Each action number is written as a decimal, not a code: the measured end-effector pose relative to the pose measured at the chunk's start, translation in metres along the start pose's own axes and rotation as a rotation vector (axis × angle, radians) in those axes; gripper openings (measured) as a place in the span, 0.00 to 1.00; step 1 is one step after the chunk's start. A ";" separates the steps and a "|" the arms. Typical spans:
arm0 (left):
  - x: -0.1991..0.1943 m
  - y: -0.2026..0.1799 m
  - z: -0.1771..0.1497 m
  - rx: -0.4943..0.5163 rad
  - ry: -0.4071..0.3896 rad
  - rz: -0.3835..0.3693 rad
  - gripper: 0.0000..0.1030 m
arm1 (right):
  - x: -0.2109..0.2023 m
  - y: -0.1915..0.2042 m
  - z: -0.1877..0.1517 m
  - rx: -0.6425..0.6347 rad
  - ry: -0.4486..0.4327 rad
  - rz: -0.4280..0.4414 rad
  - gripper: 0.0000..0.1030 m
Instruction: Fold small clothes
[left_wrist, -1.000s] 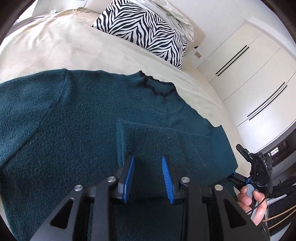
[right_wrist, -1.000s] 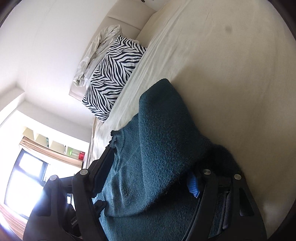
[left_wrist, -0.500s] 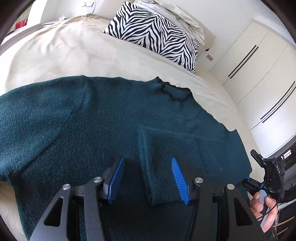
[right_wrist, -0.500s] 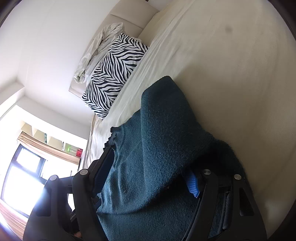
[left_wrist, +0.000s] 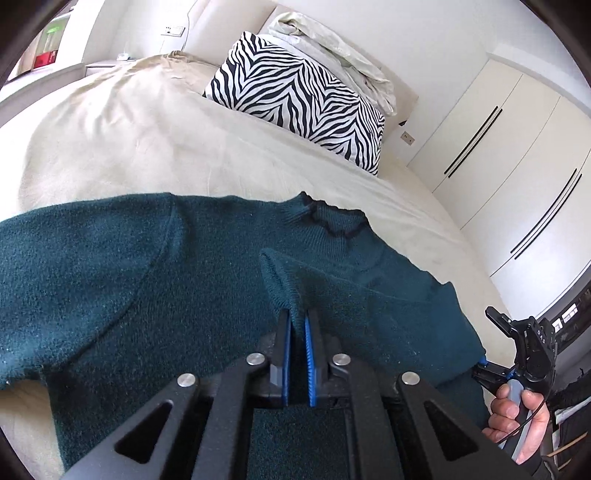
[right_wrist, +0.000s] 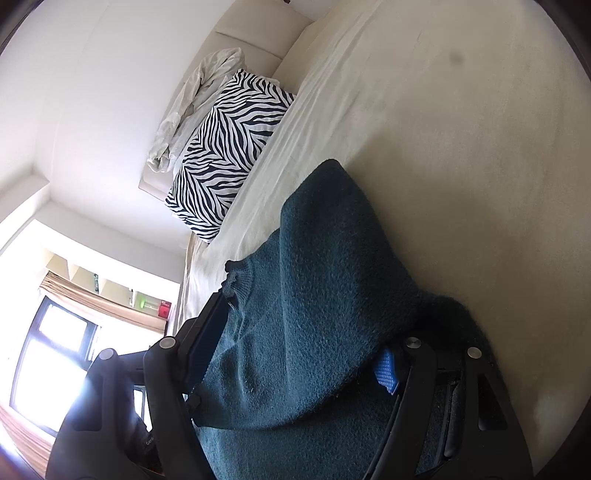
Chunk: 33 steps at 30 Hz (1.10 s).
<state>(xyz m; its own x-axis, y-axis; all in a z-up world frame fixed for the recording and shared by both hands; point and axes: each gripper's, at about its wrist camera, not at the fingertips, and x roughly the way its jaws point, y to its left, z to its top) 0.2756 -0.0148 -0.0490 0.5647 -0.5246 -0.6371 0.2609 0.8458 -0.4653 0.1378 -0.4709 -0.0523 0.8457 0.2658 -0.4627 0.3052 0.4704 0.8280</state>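
Left tool (left_wrist: 296, 325) now pinched on sweater (left_wrist: 110, 280) cuff, earlier spread

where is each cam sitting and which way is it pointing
Left wrist: sits on the left gripper, low over the sweater, facing the pillow and wardrobe; its fingers pinch a sleeve cuff, and the right hand shows at right.
Right wrist: sits on the right gripper, rolled sideways, looking along the bed toward the window; sweater cloth drapes between its open fingers.
Shared: sweater, pillow, bed.
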 end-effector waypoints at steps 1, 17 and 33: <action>0.000 0.003 0.001 -0.008 -0.004 0.004 0.07 | 0.000 -0.001 0.005 0.007 -0.011 0.000 0.67; 0.015 0.015 -0.012 -0.013 0.048 0.039 0.08 | -0.043 -0.026 -0.021 0.113 0.021 0.060 0.65; 0.024 0.020 -0.005 0.031 0.034 0.106 0.17 | 0.000 -0.001 -0.008 -0.011 0.167 -0.048 0.63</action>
<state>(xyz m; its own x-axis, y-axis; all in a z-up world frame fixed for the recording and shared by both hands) 0.2905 -0.0114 -0.0765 0.5636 -0.4348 -0.7024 0.2255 0.8990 -0.3755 0.1337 -0.4644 -0.0560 0.7455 0.3790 -0.5483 0.3377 0.4944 0.8009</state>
